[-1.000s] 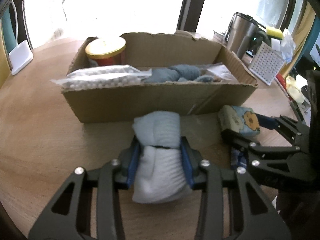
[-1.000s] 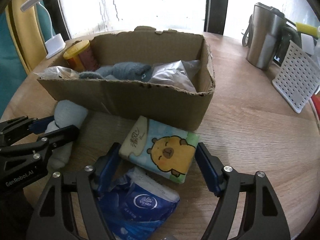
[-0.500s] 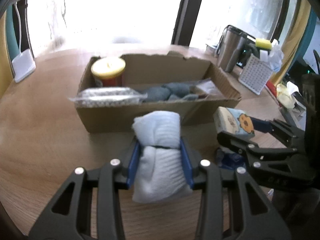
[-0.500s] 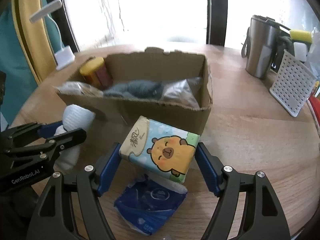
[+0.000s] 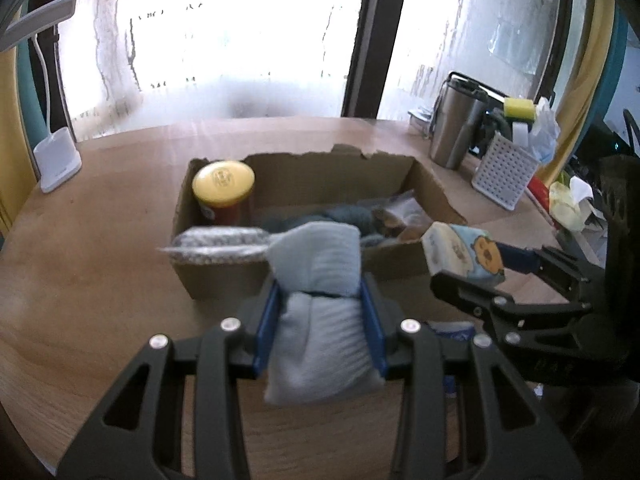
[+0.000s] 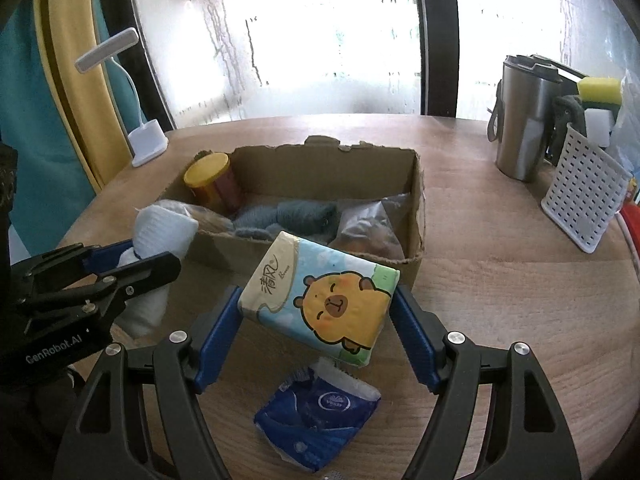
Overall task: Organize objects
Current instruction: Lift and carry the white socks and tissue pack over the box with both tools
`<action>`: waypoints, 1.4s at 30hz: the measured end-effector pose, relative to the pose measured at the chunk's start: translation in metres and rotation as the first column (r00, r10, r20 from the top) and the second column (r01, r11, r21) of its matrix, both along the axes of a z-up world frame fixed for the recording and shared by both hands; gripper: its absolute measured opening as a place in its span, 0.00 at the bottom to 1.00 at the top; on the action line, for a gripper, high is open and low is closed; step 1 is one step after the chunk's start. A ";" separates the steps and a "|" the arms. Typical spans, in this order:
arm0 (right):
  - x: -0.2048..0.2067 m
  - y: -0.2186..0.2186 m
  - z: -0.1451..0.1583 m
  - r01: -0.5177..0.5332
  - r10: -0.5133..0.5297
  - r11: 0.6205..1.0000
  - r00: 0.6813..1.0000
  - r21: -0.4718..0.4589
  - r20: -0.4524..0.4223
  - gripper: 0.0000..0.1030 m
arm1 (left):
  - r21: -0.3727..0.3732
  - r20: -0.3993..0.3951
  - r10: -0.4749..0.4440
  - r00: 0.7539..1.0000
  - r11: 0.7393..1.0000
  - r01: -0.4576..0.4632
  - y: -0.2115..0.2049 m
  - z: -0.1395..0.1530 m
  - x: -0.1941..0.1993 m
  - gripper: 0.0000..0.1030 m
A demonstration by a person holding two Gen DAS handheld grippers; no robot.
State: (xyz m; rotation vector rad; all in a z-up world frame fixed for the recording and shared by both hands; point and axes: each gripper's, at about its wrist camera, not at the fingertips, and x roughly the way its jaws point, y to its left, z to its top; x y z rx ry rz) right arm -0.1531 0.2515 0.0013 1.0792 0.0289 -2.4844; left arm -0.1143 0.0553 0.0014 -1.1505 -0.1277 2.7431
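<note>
Left gripper (image 5: 320,320) pinches rolled socks (image 5: 318,296); right gripper (image 6: 318,320) pinches capybara tissue pack (image 6: 320,296).

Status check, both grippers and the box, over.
Left gripper shut on sock roll. Right gripper shut on tissue pack. Both near cardboard box; blue packet on table.

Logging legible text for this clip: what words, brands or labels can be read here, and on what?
"GenRobot.AI": white print on the black left gripper body.
"清风": on the cartoon-bear tissue pack held by the right gripper; small script beside it unreadable.
Round white logo on the blue plastic tissue packet: too small.
Embossing on the yellow jar lid: blurred.
</note>
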 end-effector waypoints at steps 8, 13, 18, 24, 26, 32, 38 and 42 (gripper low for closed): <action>-0.008 -0.002 0.010 -0.009 0.009 1.000 1.000 -0.005 -0.010 0.75 | 0.004 -0.014 0.005 1.000 1.000 -0.005 -0.001 0.008 -0.012 0.38; -0.015 -0.006 0.012 -0.012 0.012 1.000 1.000 -0.006 -0.007 0.75 | 0.007 -0.014 0.005 1.000 1.000 -0.005 -0.003 0.010 -0.018 0.38; -0.019 -0.008 0.014 -0.015 0.015 1.000 1.000 -0.006 -0.005 0.75 | 0.015 -0.013 0.006 1.000 1.000 -0.005 -0.005 0.011 -0.023 0.38; -0.024 -0.009 0.018 -0.008 0.008 1.000 1.000 -0.015 -0.008 0.75 | 0.020 -0.010 0.010 1.000 1.000 -0.010 -0.006 0.013 -0.029 0.38; -0.026 -0.010 0.019 -0.005 0.005 1.000 1.000 -0.015 -0.008 0.75 | 0.021 -0.010 0.014 1.000 1.000 -0.013 -0.007 0.014 -0.031 0.38; -0.031 -0.011 0.022 -0.010 0.010 1.000 1.000 -0.015 -0.009 0.75 | 0.024 -0.011 0.017 1.000 1.000 -0.016 -0.006 0.016 -0.040 0.38; -0.039 -0.012 0.023 -0.011 0.011 1.000 1.000 -0.016 -0.006 0.75 | 0.022 -0.007 0.015 1.000 1.000 -0.015 -0.005 0.016 -0.047 0.38; -0.047 -0.011 0.023 -0.007 0.007 1.000 1.000 -0.021 0.001 0.75 | 0.018 -0.003 0.018 1.000 1.000 -0.018 -0.005 0.016 -0.055 0.38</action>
